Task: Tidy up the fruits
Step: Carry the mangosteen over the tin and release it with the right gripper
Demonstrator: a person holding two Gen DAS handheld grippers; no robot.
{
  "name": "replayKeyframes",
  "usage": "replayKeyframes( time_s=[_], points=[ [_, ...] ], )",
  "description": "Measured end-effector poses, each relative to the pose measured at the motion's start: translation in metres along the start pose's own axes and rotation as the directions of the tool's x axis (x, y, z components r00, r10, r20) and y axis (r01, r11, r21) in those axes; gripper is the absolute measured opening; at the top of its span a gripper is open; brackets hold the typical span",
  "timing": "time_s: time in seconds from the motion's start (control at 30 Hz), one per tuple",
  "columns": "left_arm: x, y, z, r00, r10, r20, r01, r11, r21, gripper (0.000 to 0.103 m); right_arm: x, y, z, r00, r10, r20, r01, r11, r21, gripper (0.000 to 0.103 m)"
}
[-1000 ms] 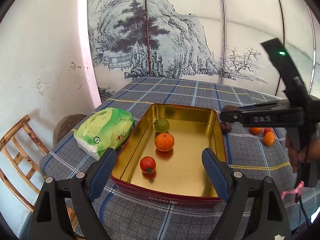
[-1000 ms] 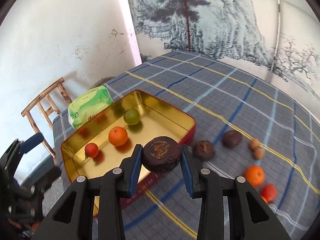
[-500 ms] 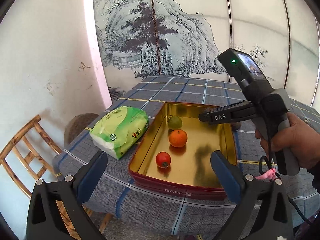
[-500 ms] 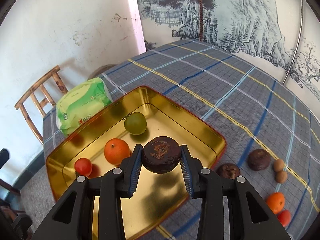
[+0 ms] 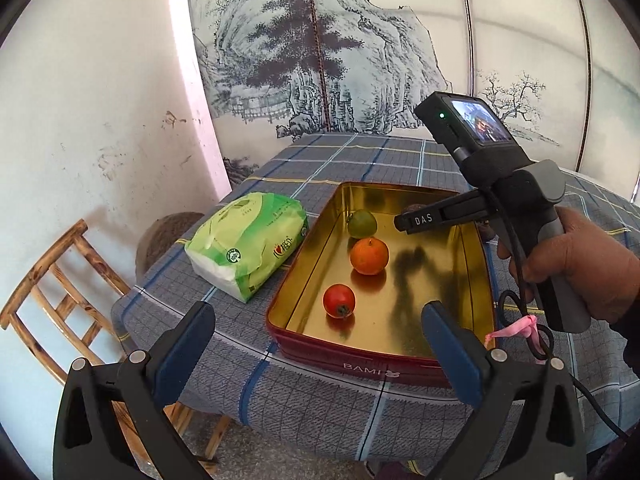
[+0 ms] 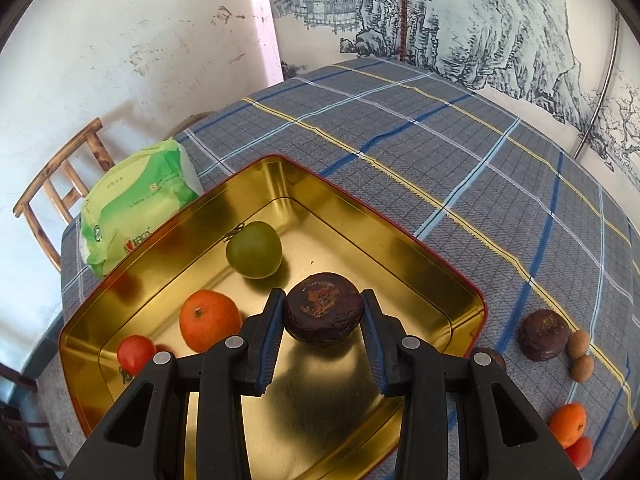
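Right wrist view: the right tool [image 6: 322, 322] is clenched on a dark brown, wrinkled round fruit [image 6: 322, 308], one pad pressed to each side. The fruit hangs over the gold interior of the open tin [image 6: 400, 256], near the tin's middle, with its shadow on the floor of the tin below. Whether it touches the floor cannot be told.

Inside the tin, three fruits lie in a line running from 12 o'clock toward 8 o'clock of the held fruit:
- green fruit [image 6: 253, 249], nearest the far corner;
- orange [image 6: 209, 320], just beside the left pad;
- red tomato [image 6: 136, 354], near the left wall.

On the plaid-covered counter [image 6: 440, 128], at 3 to 4 o'clock of the tin and apart from it, lie a second dark brown fruit [image 6: 544, 334], two small tan fruits [image 6: 581, 356] touching each other, a second orange [image 6: 568, 424] and a red fruit [image 6: 580, 453] touching it. A green tissue pack [image 6: 136, 204] lies at 10 o'clock, just beside the tin's wall. A wooden chair [image 6: 56, 184] stands beyond the counter edge.

Left wrist view: the left tool [image 5: 320, 344] is released, its jaws having just opened wide, with nothing between them. It hovers off the near counter edge, facing the tin [image 5: 360, 364]. A hand [image 5: 580, 268] at 3 o'clock grips the handle of the right tool.
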State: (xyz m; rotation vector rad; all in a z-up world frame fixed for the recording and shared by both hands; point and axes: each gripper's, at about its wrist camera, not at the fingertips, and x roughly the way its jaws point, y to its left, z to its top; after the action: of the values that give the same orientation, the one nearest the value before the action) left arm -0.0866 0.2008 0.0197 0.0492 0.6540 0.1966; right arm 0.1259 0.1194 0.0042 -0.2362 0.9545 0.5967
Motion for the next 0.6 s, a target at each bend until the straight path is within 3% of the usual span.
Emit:
replayKeyframes(
  time_s=[0.47,0.6],
  points=[
    [0.005,-0.002,-0.004,1.0,-0.002,-0.029,0.003,1.0,0.005,0.102,0.002,0.004,0.011,1.0,0.008,0.025,-0.008,1.0,0.026,0.04],
    [0.007,-0.003,-0.003,0.999,-0.006,-0.045,0.007,1.0,0.003,0.102,-0.008,-0.001,0.013,0.998,0.029,0.064,-0.033,0.998,0.05,0.047]
  ],
)
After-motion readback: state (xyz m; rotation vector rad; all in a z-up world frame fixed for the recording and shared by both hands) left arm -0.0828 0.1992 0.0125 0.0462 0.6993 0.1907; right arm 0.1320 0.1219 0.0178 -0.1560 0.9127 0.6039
